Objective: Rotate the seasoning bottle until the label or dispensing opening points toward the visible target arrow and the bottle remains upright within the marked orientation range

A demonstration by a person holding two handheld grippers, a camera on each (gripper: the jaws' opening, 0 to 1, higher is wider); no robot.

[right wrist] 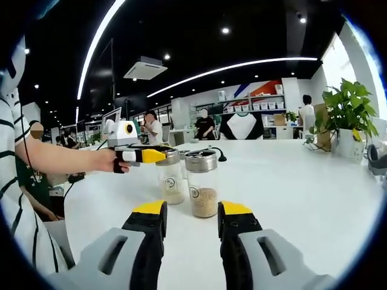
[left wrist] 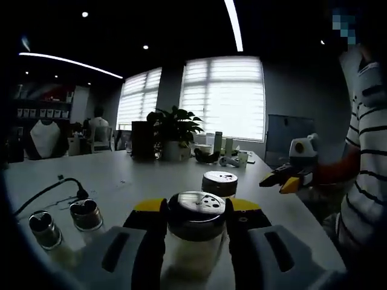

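The seasoning bottle (left wrist: 196, 232) stood upright on the white surface (left wrist: 133, 178), and my left gripper (left wrist: 196, 212) had its jaws closed on it. My right gripper (right wrist: 190, 219) waited wide open, holding nothing. I saw no arrow. Next I needed a slow, upright turn.

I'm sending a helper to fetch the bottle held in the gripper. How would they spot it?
On the white table stand two clear seasoning bottles with metal lids. The held bottle is clamped at its lid by the left gripper; the free bottle beside it holds tan grains.
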